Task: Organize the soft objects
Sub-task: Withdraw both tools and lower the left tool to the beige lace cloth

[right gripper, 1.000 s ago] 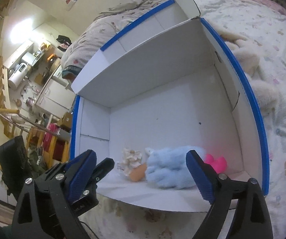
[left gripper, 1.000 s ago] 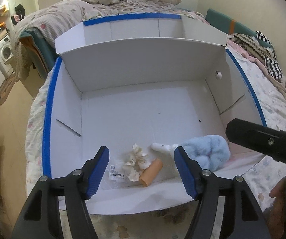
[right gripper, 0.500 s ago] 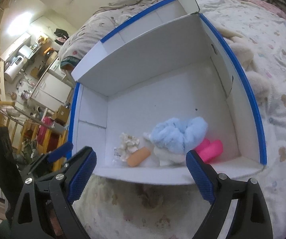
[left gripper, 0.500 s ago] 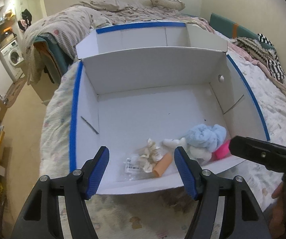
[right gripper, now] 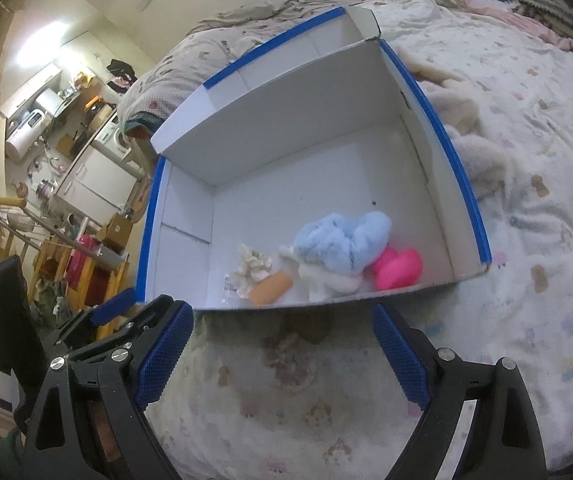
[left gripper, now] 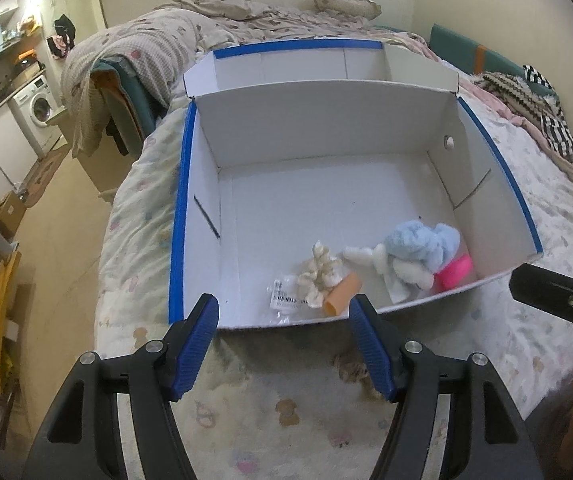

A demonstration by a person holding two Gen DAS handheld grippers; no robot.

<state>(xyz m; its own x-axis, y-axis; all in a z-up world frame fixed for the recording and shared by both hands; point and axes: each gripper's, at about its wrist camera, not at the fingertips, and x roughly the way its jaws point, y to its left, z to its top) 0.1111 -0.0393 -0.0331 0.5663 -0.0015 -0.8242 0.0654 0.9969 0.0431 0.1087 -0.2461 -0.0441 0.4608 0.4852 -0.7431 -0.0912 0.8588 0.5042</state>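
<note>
Two grippers were over the patterned blanket (left gripper: pixel 286 412), both short of the white box (left gripper: pixel 326 152). Left gripper (left gripper: pixel 284 344): jaws spread apart, nothing between them. Right gripper (right gripper: pixel 282 352): jaws spread wide, likewise empty. All soft items lay inside the box against its near wall: an orange roll (right gripper: pixel 271 289) and a cream bundle (right gripper: pixel 252 267) to the left, a light blue plush (right gripper: pixel 342 242) on a white plush (right gripper: pixel 326 280) mid-wall, and a pink toy (right gripper: pixel 398 268) at the right.

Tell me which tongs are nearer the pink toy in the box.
Right tongs, probably. They sit just outside the box before the pink toy; the left tongs face its other end.
</note>
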